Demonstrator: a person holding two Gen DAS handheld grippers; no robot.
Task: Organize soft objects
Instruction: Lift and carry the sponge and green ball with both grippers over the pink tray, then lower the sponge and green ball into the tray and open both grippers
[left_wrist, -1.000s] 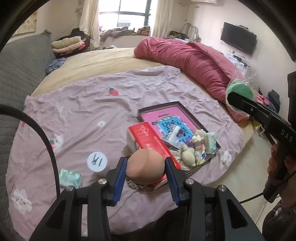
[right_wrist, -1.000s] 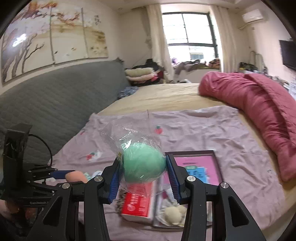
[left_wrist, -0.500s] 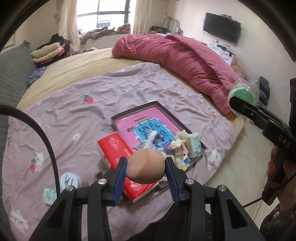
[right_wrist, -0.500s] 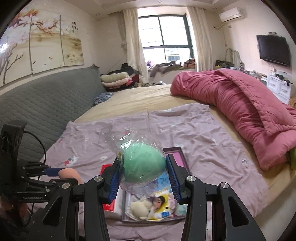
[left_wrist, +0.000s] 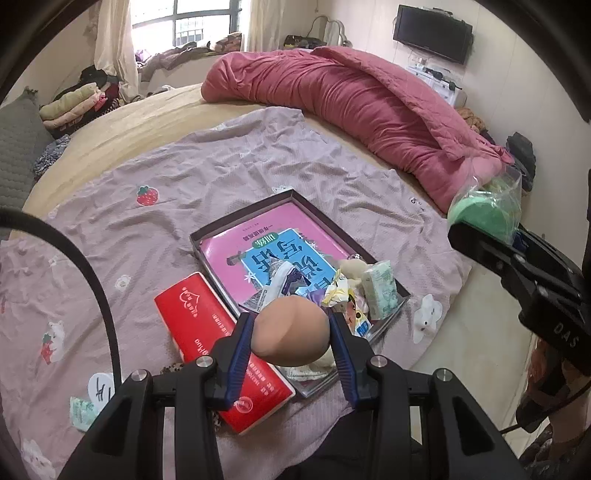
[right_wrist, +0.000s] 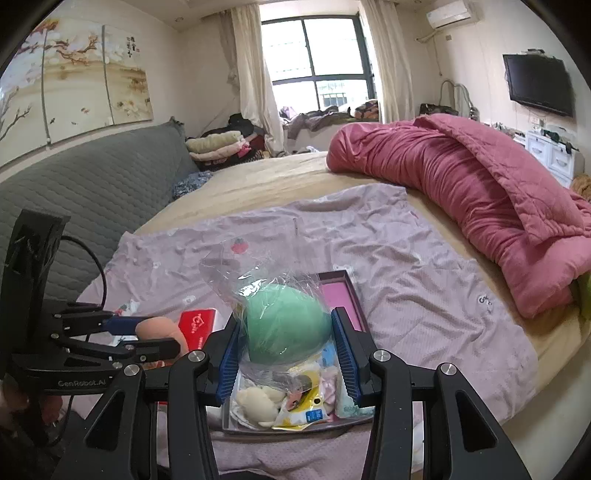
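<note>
Packets and plush toys (left_wrist: 354, 291) crowd the near end of the shallow tray (left_wrist: 236, 218), a red pack (left_wrist: 218, 347) flanking it; the tray's far half and lilac sheet (left_wrist: 229, 166) beyond lie open.

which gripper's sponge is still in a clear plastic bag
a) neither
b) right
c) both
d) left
b: the right gripper is clamped on a green sponge inside a crinkled clear bag, while the left gripper pinches a bare beige sponge.
</note>
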